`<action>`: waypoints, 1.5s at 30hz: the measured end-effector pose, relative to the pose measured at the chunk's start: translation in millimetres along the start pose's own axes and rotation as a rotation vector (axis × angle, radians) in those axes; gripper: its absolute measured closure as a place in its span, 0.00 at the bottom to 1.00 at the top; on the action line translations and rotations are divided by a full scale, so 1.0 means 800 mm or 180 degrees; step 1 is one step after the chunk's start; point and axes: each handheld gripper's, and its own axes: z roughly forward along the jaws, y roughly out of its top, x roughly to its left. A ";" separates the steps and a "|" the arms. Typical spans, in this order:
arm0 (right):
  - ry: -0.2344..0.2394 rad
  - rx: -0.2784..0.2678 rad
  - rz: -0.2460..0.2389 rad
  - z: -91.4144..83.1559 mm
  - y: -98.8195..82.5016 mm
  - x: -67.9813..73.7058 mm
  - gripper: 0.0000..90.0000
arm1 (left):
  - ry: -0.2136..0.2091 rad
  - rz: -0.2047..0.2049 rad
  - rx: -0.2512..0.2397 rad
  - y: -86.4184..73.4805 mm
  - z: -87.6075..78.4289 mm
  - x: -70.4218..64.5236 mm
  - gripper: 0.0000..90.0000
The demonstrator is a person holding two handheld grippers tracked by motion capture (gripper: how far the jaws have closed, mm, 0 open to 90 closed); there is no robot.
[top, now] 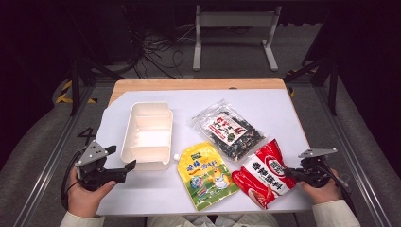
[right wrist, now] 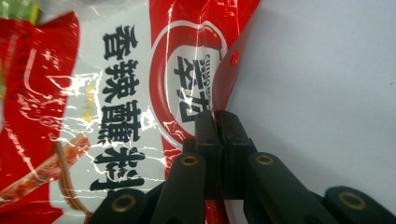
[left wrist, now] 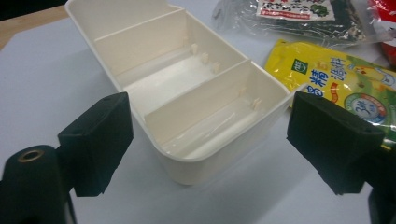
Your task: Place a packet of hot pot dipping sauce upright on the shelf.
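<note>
With its jaws pinched on the edge of the red packet (right wrist: 116, 116), the right gripper (right wrist: 217, 116) has the pick-up in hand. Next likely comes a lift toward the box (left wrist: 187, 93), which sits between the left gripper's (left wrist: 210, 135) open fingers.

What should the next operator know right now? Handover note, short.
Right tongs: shut on the edge of the red packet, which still lies on the table.
Left tongs: open, jaws either side of the near end of the white box, not touching it.
Box: three compartments, all empty. Yellow pouch and clear bag lie flat between box and red packet.
Done: red packet gripped.
Left: probably lift it into the box, then the other two packs.
</note>
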 end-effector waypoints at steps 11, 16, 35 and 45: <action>0.0129 -0.0463 -0.0124 -0.066 0.014 0.014 0.97 | -0.0247 -0.0005 -0.0011 0.010 -0.002 -0.009 0.26; 0.0223 -0.0651 -0.0197 -0.087 0.020 0.023 0.97 | -0.0251 0.0015 -0.0042 0.013 -0.002 -0.012 0.26; 0.0286 -0.0963 -0.0555 -0.136 0.042 0.054 0.98 | -0.0315 0.0101 -0.0059 0.030 0.008 -0.027 0.27; 0.0309 -0.0982 -0.0728 -0.142 0.062 0.068 0.98 | -0.0464 0.0224 -0.0175 0.046 0.018 -0.047 0.27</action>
